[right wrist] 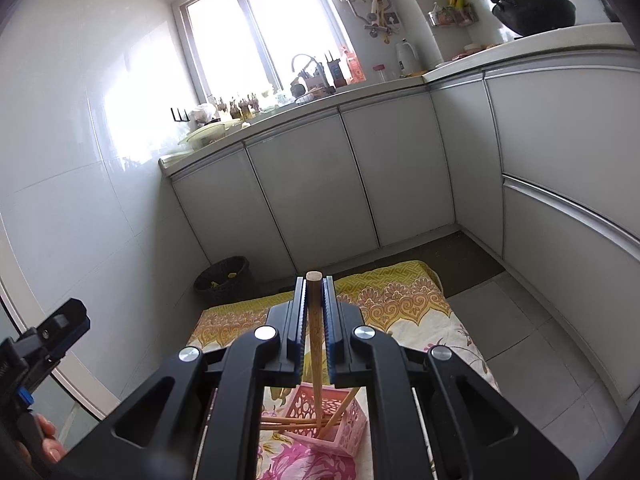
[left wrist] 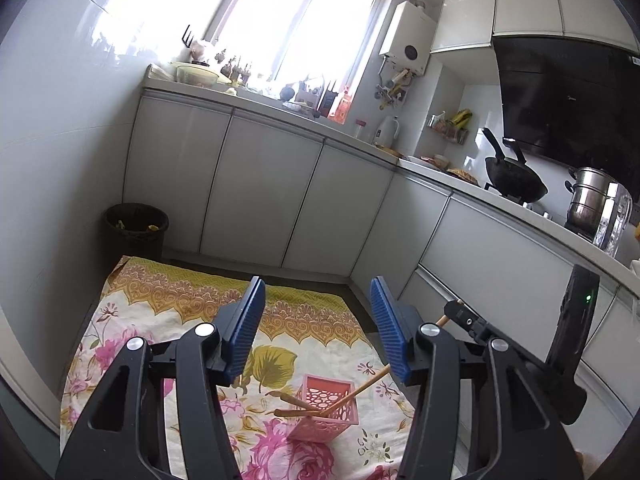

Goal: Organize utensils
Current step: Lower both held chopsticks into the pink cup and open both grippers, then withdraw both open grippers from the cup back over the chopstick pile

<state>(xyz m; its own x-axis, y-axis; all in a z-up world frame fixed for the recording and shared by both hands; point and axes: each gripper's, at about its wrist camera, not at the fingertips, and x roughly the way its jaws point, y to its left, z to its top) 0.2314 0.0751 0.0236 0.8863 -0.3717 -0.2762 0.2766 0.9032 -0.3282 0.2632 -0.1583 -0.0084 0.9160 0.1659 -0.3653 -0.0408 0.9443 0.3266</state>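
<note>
Left wrist view: the left gripper (left wrist: 318, 326) is wide open, holding nothing, above the pink basket (left wrist: 326, 414) on the flowery cloth (left wrist: 160, 304).

Right wrist view: the right gripper (right wrist: 314, 320) squeezes a wooden stick (right wrist: 315, 320) whose bottom end is in the basket.

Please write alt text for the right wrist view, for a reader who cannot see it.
The right tongs are shut on a wooden utensil handle whose lower end stands in a pink basket on a floral cloth. More wooden utensils lean in the basket; grey kitchen cabinets stand behind.
</note>
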